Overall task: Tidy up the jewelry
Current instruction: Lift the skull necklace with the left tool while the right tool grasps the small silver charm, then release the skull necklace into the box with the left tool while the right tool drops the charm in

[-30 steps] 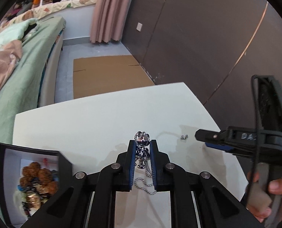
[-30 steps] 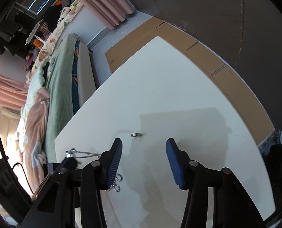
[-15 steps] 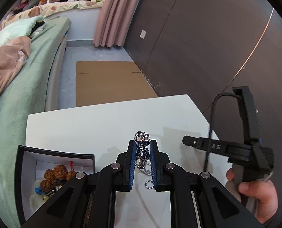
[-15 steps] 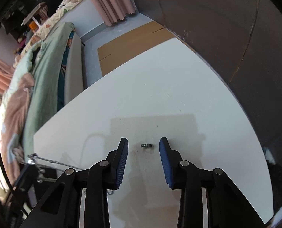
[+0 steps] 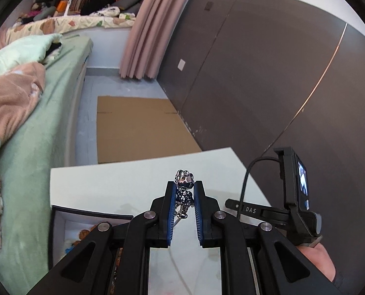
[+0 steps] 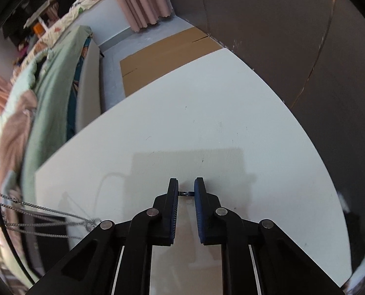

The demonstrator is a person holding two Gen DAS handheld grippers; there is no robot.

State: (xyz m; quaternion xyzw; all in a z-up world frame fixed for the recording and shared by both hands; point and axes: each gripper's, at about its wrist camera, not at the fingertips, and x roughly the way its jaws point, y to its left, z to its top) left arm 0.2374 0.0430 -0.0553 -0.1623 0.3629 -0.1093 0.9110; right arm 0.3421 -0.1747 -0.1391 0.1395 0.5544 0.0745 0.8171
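at the far left a bed [image 5: 35, 132] runs along the room under a green sheet, with a peach blanket [image 5: 8, 103] bunched on it, and a grey floor strip separates it from the white worktop [image 5: 123, 184]. a black-walled box [image 5: 59, 223] with a white inside sits at the worktop's left edge, brown beads just visible in it. the left claw [image 5: 184, 191] is clamped on a silver pendant [image 5: 183, 180], whose chain [image 6: 42, 218] hangs below. beyond, flat brown cardboard [image 5: 135, 127] lies on the floor before a pink curtain [image 5: 153, 27], and a dark panelled wall [image 5: 268, 68] closes the right side. the right claw [image 6: 186, 193] points down at the bare worktop; its jaws have just been closing and now pinch a tiny metal piece [image 6: 185, 193] resting on the surface. its shadow falls on the white top.
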